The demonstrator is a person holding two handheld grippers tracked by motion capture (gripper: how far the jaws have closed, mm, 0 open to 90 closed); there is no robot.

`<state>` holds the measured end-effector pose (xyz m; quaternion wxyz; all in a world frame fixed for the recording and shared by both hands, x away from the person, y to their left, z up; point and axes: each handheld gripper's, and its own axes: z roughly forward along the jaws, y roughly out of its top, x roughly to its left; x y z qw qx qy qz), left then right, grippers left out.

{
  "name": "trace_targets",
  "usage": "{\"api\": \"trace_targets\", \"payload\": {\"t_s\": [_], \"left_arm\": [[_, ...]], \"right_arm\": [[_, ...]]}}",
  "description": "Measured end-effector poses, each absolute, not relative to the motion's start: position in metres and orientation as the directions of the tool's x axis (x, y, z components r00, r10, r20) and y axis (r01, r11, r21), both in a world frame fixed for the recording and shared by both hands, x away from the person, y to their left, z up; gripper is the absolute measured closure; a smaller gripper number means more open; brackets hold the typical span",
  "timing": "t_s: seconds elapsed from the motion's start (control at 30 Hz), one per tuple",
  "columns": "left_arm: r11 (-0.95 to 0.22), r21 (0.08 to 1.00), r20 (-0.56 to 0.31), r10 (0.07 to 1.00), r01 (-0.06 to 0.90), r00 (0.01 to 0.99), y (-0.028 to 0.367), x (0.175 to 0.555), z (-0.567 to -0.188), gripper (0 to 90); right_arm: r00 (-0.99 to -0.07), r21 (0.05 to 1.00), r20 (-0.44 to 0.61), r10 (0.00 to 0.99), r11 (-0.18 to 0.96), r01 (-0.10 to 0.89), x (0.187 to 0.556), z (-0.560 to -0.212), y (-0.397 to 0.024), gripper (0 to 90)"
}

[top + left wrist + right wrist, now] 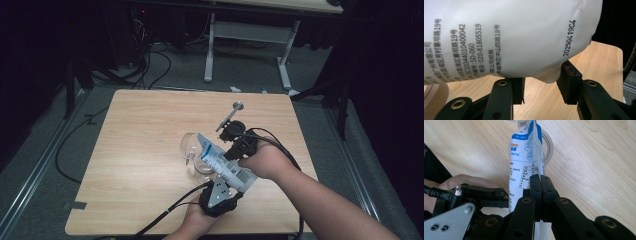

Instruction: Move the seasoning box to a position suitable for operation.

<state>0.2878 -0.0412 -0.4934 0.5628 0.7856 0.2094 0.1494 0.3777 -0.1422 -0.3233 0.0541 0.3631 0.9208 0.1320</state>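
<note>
- Pouch (226, 162): a white and blue printed bag, held up off the desk (140, 150) over its near right part, tilted, its upper end above a clear glass (192, 150).
- Right gripper (540, 185): clenched tight on the thin side seam of the pouch.
- Left gripper (540, 85): jaws half apart at the pouch's lower edge; whether the pads press it, I cannot tell.
- Metal spoon (230, 116): lies beyond the hands, toward the far edge.
</note>
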Motion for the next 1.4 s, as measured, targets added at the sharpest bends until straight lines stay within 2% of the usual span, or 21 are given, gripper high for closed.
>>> {"api": "trace_targets", "payload": {"t_s": [1.4], "left_arm": [[-0.244, 0.955, -0.029, 0.495, 0.171, 0.868, -0.0462, 0.2969, -0.4900, 61.0]], "right_arm": [[-0.725, 0.281, -0.031, 0.689, 0.702, 0.655, 0.3862, -0.3217, -0.1370, 90.0]]}}
